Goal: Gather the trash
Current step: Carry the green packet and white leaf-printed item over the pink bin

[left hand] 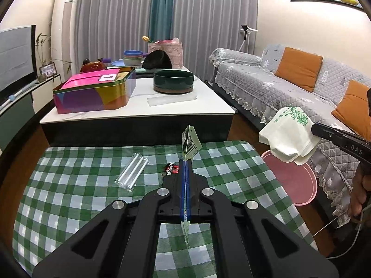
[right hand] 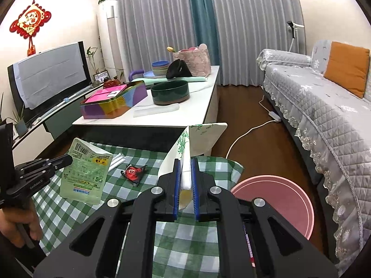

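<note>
Gripping: the left claw [left hand: 186,162] is clamped flat on a green printed packet [right hand: 84,170], which stands edge-on above its blue pads in the left wrist view and hangs broadside over the cloth in the right wrist view.
Right claw: the right claw [right hand: 185,162] is pinched on a cream paper bag with a green bamboo print [left hand: 289,136], held in the air off the tabletop's right edge, above a pink round bin [right hand: 281,202] on the floor.
Hands: a hand [right hand: 19,222] grasps the left tool's handle at the lower left of the right wrist view.
Trash on the cloth: a red-and-black wrapper [right hand: 134,172] lies near the middle; a clear sleeve of white sticks [left hand: 133,173] lies to its left, apart from it.
Surface: a low tabletop under a green-and-white checked cloth [left hand: 69,208], wrinkled at its right corner.
Beyond: a white-topped coffee table [left hand: 208,106] carries a multicoloured tin [left hand: 92,95], a dark green bowl [left hand: 173,82], stacked bowls and a pink fabric basket.
Room: grey curtains with a teal panel [left hand: 160,11] at the back, a sofa with a grey quilted cover [right hand: 324,106] and orange cushions on the right, a covered television [right hand: 51,71] on the left, dark wood floor between.
</note>
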The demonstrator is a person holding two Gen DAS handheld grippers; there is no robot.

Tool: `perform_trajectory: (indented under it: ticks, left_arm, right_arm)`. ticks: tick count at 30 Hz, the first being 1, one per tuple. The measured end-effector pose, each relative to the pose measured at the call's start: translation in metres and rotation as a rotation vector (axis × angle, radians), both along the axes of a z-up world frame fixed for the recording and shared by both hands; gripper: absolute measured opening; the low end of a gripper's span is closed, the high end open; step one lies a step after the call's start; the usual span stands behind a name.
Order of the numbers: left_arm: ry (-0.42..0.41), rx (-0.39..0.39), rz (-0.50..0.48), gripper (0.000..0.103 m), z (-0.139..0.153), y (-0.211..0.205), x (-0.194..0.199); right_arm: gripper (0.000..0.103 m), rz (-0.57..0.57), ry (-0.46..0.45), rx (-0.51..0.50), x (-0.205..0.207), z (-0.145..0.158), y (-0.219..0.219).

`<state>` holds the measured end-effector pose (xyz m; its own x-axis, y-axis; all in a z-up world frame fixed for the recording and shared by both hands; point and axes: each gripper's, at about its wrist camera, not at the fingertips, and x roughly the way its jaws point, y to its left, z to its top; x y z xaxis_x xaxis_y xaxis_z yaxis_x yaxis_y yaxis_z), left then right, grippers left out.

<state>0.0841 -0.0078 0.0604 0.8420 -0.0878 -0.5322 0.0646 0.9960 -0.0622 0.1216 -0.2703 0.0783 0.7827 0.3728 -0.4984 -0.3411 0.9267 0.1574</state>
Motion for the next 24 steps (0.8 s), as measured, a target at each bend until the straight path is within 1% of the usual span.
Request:
perform_trajectory:
  ticks: [14,24]
  left_arm:
    - [-0.013,-0.005,-0.021,0.000,0.002,-0.010,0.000]
    - [-0.016,0.001,-0.041,0.000,0.002,-0.023,0.002]
  right_arm:
    - [0.010,-0.037,-0.011,0.009,-0.006,0.005,-0.016]
    - [0.010,-0.081,-0.017,0.024,-0.008,0.007,-0.036]
